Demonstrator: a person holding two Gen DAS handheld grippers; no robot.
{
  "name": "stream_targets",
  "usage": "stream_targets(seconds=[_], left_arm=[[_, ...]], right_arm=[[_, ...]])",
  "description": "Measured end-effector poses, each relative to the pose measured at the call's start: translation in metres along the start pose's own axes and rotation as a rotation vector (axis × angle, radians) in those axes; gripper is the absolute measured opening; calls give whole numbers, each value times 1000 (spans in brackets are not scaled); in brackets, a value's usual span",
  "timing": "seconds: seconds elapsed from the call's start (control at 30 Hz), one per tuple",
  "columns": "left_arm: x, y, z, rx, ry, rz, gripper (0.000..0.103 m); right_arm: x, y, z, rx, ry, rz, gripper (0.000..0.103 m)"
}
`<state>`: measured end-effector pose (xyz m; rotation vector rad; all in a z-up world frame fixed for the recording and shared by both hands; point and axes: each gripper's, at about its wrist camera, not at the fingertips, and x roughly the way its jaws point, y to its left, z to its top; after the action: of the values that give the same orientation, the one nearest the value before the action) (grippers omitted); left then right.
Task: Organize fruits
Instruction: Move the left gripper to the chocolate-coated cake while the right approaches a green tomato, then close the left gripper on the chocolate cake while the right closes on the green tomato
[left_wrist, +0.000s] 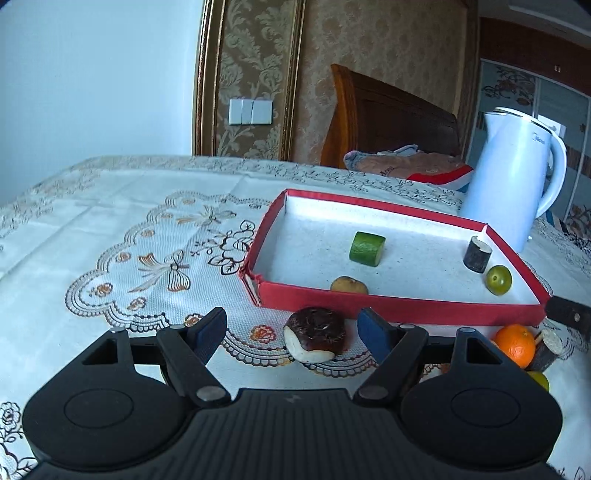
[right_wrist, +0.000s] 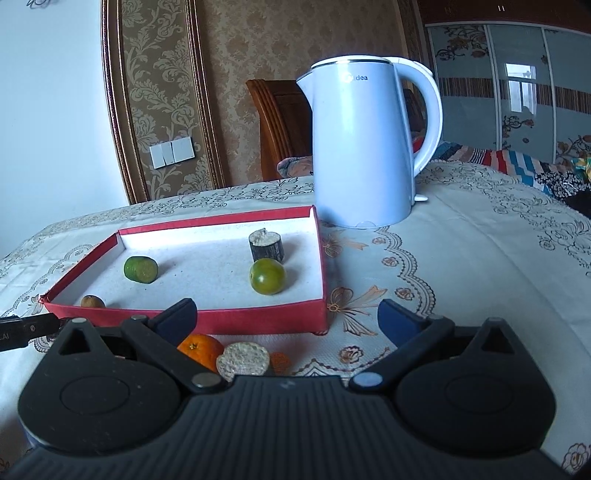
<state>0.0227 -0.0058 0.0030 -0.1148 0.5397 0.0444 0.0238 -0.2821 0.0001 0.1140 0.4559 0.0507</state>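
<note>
Left wrist: L fingers (left_wrist: 291, 330) wide, brown/white fruit (left_wrist: 316, 339) btwn, untouched. R fingers (right_wrist: 286, 319) wide, orange (right_wrist: 201, 349) btwn.

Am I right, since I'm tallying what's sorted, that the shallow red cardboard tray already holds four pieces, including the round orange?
Not quite. The shallow red cardboard tray does hold four pieces, but the round orange is not among them: the right wrist view shows it on the tablecloth just outside the tray's near wall, beside a cut dark-skinned stalk piece.
</note>
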Motion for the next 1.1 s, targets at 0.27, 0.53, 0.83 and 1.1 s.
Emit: stream_targets(seconds=[0.27, 0.53, 0.83, 1.1], left_arm=[[14, -6, -4, 40, 62, 47, 78], [27, -5, 0, 18, 93, 46, 78], [33, -12, 0, 53, 98, 78, 78], [35, -14, 0, 63, 99, 83, 81]], right_arm=[[-11, 5, -9, -39, 4, 17, 103], [-38, -9, -26, -23, 28, 81, 102], [-36, 25, -33, -208, 101, 113, 86], [-25, 38, -33, -218, 155, 168, 71]])
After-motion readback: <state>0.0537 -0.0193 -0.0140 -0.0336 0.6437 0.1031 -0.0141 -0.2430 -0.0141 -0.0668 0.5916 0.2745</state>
